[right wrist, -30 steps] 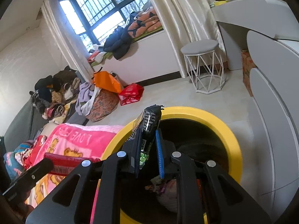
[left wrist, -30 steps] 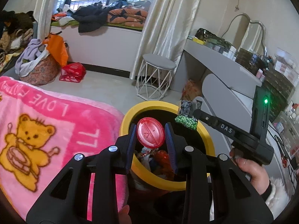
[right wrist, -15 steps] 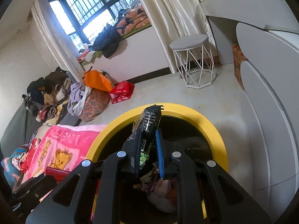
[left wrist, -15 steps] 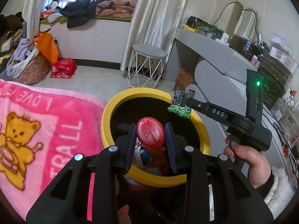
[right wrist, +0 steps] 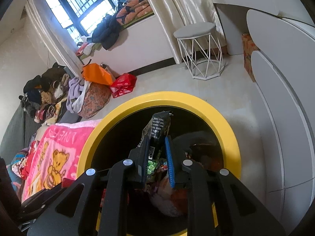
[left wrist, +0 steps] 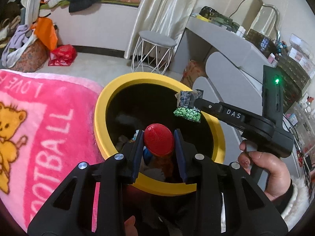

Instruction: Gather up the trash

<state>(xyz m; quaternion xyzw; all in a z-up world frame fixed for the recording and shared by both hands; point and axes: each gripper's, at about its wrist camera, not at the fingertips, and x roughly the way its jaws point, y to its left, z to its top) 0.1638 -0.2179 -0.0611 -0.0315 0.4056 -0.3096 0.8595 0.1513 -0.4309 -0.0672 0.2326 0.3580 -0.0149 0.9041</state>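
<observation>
Yellow bin (left wrist: 102,106) now nearer beneath both grippers, left jaws still pinching the red lid (left wrist: 158,142), right jaws the snack packet (right wrist: 157,133).

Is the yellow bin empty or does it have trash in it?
Not empty: wrappers and scraps lie at the bottom of the yellow bin.

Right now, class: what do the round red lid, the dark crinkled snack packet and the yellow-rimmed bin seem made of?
Round red lid: probably moulded plastic, smooth with a soft sheen. Dark crinkled snack packet: thin printed film, creased, torn edge. Yellow-rimmed bin: likely matte plastic rim, evenly coloured; dark inside, unclear.
</observation>
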